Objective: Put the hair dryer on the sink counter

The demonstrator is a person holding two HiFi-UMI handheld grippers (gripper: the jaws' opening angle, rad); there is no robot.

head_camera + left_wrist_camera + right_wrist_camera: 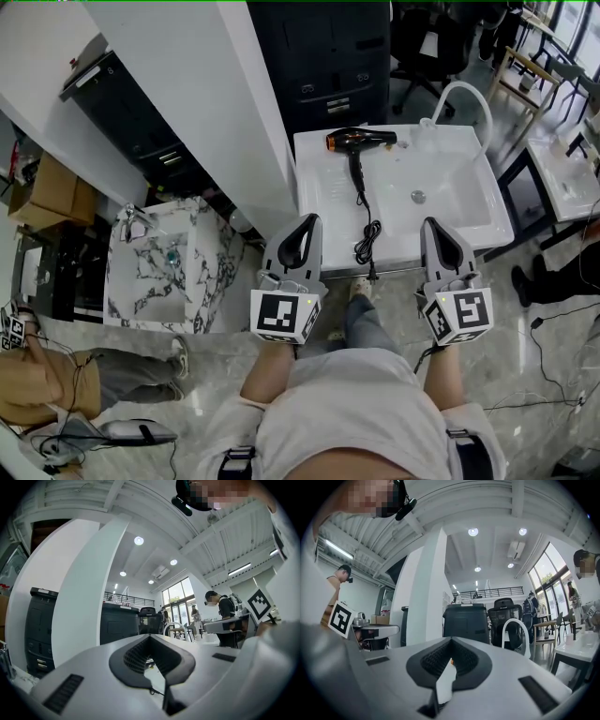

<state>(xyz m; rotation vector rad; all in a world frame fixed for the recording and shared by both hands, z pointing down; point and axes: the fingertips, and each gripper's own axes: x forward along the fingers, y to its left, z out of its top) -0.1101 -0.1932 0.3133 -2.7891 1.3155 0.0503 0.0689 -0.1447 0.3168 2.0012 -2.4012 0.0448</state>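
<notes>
Both the left gripper [311, 221] & right gripper [429, 223] hung level w/ jaws closed on nothing, well back from the sink counter [319, 187], prob. because the hair dryer [359, 141] already lay flat there, left of the basin [459, 187], cord [366, 225] trailing frontward.

Glossy white sink counter [323, 192]; hair dryer [361, 141] seemingly matt black plastic.

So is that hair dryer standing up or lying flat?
Lying flat. The hair dryer rests on its side on the white sink counter, its cord trailing loosely toward the front edge.
</notes>
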